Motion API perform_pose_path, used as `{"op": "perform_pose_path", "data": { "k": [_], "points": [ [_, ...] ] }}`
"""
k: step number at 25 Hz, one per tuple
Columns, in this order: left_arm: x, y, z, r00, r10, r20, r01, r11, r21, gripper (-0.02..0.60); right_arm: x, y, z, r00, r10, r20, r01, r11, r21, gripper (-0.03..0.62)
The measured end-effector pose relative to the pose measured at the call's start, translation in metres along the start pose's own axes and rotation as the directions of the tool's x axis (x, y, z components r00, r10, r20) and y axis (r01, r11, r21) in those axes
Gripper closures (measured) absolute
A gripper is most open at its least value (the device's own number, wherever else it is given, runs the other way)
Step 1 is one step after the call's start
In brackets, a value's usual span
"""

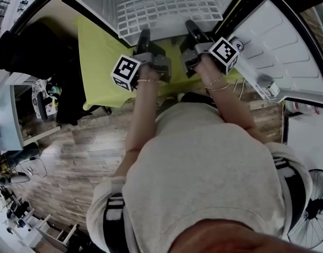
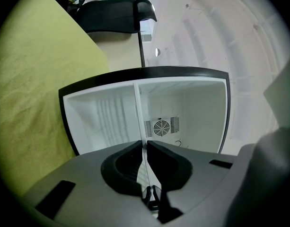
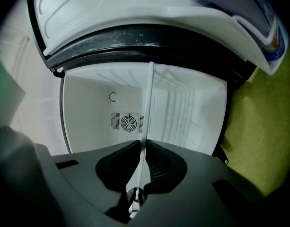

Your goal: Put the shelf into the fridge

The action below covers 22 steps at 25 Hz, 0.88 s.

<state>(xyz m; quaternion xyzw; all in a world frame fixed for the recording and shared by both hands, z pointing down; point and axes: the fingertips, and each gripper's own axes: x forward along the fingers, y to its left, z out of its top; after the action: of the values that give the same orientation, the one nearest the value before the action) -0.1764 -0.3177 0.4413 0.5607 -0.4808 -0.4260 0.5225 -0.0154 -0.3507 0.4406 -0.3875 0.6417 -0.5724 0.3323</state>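
A white wire-grid shelf [image 1: 166,10] lies flat, most of it inside the open small fridge [image 1: 98,3]. My left gripper [image 1: 144,40] is shut on the shelf's near edge at the left, my right gripper [image 1: 192,31] on the same edge at the right. Seen edge-on, the shelf [image 2: 140,122] is a thin white line running from the left gripper [image 2: 145,146] into the fridge cavity [image 2: 192,112], where a round fan grille [image 2: 161,126] shows on the back wall. The right gripper [image 3: 143,148] likewise pinches the shelf [image 3: 148,103] edge-on before the cavity [image 3: 88,112].
The fridge door [image 1: 287,57] stands open at the right, its inner shelf moulding [image 3: 149,13] arching over the right gripper view. A yellow-green cloth [image 1: 98,62] covers the surface under the fridge. A black chair [image 1: 35,51] is at the left, a fan [image 1: 314,210] on the wooden floor [image 1: 82,157] at lower right.
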Motion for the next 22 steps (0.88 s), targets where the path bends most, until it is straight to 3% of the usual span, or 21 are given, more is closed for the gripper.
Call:
{"op": "perform_pose_path", "data": {
  "k": [18,22],
  "points": [
    [0.0066,0.0007,0.0012,1.0,-0.013,0.0,0.013,1.0,0.023,0.541,0.0049,-0.0017,0.0031,1.0,0.007,0.008,-0.007,1.0,0.005,0.55],
    [0.0075,0.004,0.0001,1.0,-0.015,-0.001,0.015,1.0,-0.003,0.543,0.0053,-0.0045,0.0038,1.0,0.012,0.008,-0.012,1.0,0.003,0.549]
  ]
}}
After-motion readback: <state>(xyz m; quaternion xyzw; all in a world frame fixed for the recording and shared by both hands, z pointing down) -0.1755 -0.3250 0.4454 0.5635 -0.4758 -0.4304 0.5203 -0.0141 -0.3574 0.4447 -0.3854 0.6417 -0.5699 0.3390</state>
